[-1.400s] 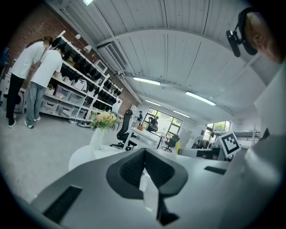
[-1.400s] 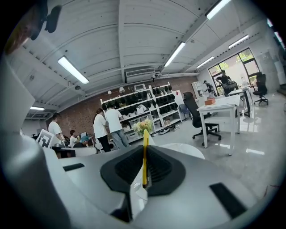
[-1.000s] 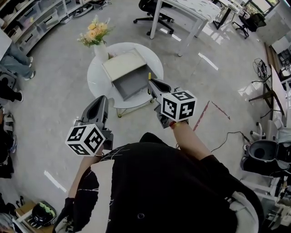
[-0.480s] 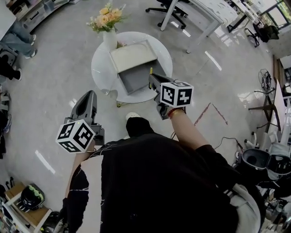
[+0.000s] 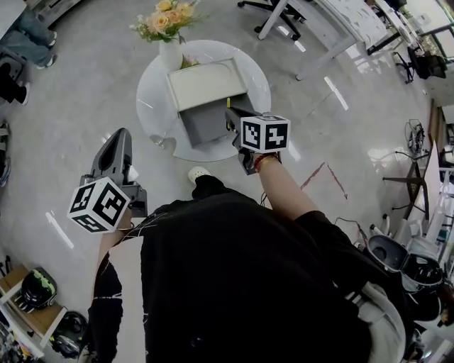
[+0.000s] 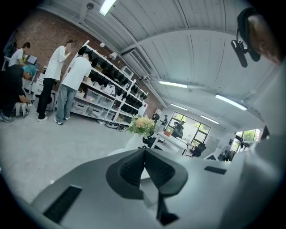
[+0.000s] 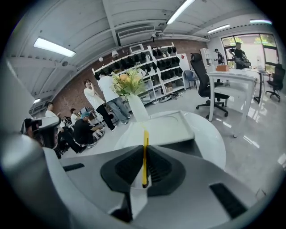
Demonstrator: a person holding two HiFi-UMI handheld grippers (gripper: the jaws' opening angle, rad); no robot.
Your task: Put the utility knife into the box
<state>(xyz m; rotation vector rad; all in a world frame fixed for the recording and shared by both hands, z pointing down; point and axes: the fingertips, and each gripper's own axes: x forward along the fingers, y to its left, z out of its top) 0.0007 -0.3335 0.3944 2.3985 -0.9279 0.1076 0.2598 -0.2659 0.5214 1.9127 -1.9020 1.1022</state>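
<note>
In the head view, the open grey box (image 5: 204, 122) stands on a round white table (image 5: 152, 106), its pale lid (image 5: 206, 84) leaning back. My right gripper (image 5: 229, 115) hovers at the box's near right corner, shut on a thin yellow utility knife (image 5: 228, 105). In the right gripper view the knife (image 7: 145, 152) stands on edge between the jaws of the right gripper (image 7: 145, 169) and points toward the box lid (image 7: 163, 127). My left gripper (image 5: 118, 137) hangs left of the table over the floor. In the left gripper view the left gripper (image 6: 144, 166) is shut with nothing in it.
A white vase of flowers (image 5: 169, 32) stands at the table's far edge, behind the box. Desks and an office chair (image 5: 284, 18) lie beyond on the right. People stand by shelves (image 6: 67, 76) at the left. My shoe (image 5: 197, 174) is near the table's base.
The table and box have come closer below me. My right gripper has carried the knife up to the box's near corner. The left gripper has dropped back to the left.
</note>
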